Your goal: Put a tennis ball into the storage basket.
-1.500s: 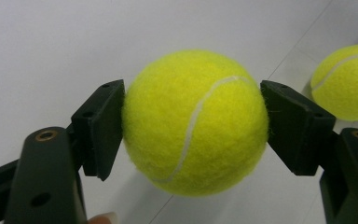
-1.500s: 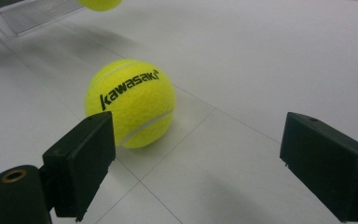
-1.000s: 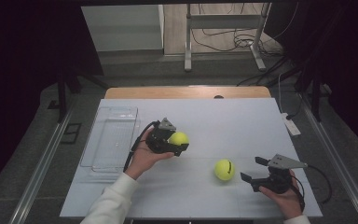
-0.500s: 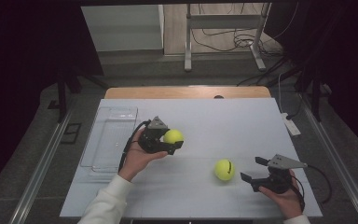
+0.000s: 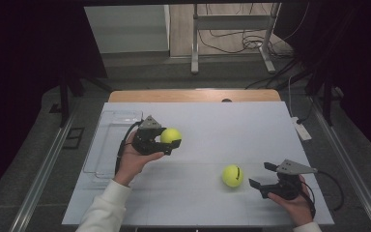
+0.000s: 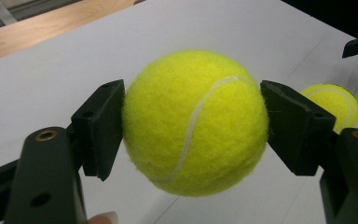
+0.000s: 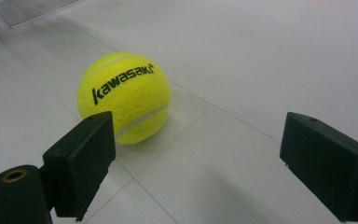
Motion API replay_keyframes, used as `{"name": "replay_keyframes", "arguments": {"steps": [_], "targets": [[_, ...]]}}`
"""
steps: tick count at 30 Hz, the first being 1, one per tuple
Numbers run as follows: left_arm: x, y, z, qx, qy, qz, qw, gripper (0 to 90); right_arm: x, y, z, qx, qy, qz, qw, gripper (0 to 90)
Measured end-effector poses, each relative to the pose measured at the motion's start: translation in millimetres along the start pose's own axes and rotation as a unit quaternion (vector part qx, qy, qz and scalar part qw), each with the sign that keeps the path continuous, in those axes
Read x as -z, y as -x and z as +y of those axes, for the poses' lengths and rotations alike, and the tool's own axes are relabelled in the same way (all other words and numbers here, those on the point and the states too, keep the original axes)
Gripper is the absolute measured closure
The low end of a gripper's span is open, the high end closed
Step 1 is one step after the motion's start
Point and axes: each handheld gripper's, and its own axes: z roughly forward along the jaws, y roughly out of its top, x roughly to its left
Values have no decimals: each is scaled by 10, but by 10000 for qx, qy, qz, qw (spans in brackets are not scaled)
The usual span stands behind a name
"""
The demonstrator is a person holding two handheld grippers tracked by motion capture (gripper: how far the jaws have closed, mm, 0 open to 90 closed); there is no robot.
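Left gripper [image 5: 160, 141] pinches a tennis ball [image 6: 195, 122] at its widest girth, lifted toward the clear tray [image 5: 107, 145] at nine o'clock. Right gripper [image 5: 276, 181], jaws spread, faces the second ball [image 7: 123, 96], resting on the table [image 5: 251, 130].

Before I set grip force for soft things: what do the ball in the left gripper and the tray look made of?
The held ball: fuzzy yellow felt, matte, with a white seam; likely rubber underneath. The tray: clear, glossy plastic by its see-through walls, though that is less certain.

Two tennis balls [image 5: 171, 135] [image 5: 232, 175]; two tongs [image 5: 170, 144] [image 5: 260, 176]; one clear tray [image 5: 107, 145].
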Motion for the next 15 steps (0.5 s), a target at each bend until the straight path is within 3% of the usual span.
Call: {"name": "replay_keyframes", "arguments": {"steps": [15], "targets": [[151,-89,12,63,170,158,9997,269,2,-5,7,-11,30,0,10000,112]]}}
